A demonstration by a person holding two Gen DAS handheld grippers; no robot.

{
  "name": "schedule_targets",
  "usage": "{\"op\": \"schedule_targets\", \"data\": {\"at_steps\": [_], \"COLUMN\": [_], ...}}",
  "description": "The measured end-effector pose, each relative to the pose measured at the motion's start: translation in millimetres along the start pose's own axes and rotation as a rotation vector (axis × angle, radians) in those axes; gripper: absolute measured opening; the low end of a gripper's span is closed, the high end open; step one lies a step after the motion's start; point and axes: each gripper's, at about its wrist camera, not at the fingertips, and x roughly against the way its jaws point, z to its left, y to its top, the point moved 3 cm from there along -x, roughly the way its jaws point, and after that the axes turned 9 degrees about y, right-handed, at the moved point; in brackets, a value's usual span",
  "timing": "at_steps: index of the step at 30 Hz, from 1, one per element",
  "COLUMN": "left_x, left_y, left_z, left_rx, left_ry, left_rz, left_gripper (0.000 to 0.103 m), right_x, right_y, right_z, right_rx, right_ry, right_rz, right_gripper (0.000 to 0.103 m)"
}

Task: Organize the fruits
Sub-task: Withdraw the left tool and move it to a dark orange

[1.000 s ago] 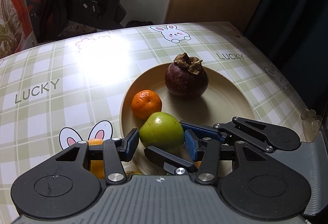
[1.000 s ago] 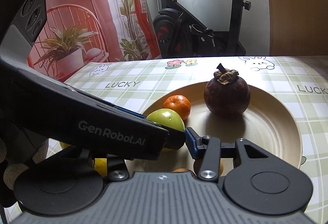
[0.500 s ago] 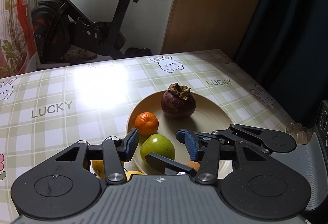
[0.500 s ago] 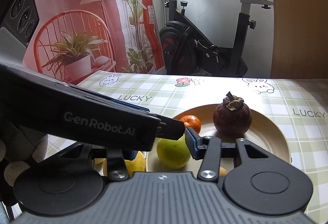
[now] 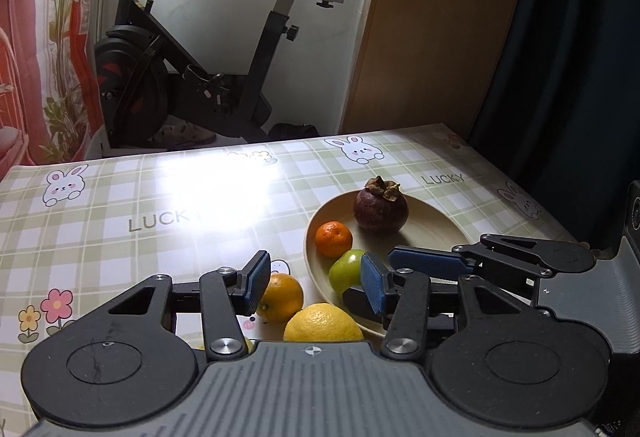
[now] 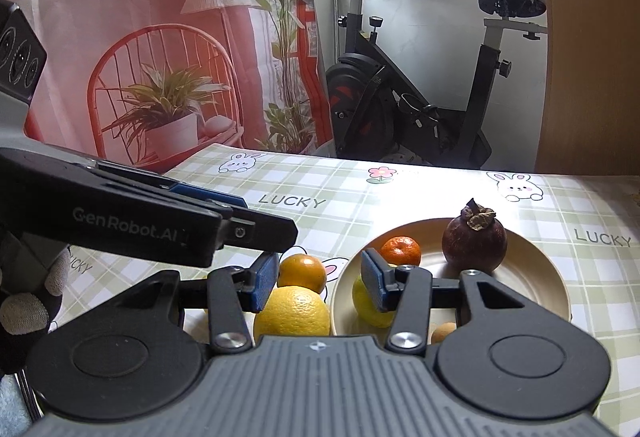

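- On the plate [image 5: 436, 229]: mangosteen [image 5: 380, 205] at the back, mandarin [image 5: 334, 239] and green fruit [image 5: 348, 271] near its left rim.
- Just left of the plate: orange [image 5: 282, 297], lemon [image 5: 322, 327].
- Left gripper [image 5: 316, 281] is wide, empty, above those.
- Right gripper [image 6: 320, 281] too, over the plate's near-left rim.

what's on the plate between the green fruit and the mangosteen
A small tangerine sits between the green fruit and the mangosteen, toward the left rim of the plate. The left wrist view shows it best.
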Motion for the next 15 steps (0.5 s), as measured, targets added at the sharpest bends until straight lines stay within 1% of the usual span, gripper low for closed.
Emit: {"op": "schedule_targets", "data": {"at_steps": [10,15], "left_x": [20,25], "left_y": [-10,-19], "left_z": [38,54], "left_rx": [0.076,0.105], "left_ry": [0.060,0.086], "left_rz": [-0.032,-0.033], "left_gripper": [0.052,0.052], "right_x": [-11,-17], "right_y": [-1,-4], "right_z": [20,28], "right_rx": [0.044,0.060], "right_ry": [0.024,0.029], "right_rz": [0.030,0.050], "right_gripper": [0.049,0.049]}}
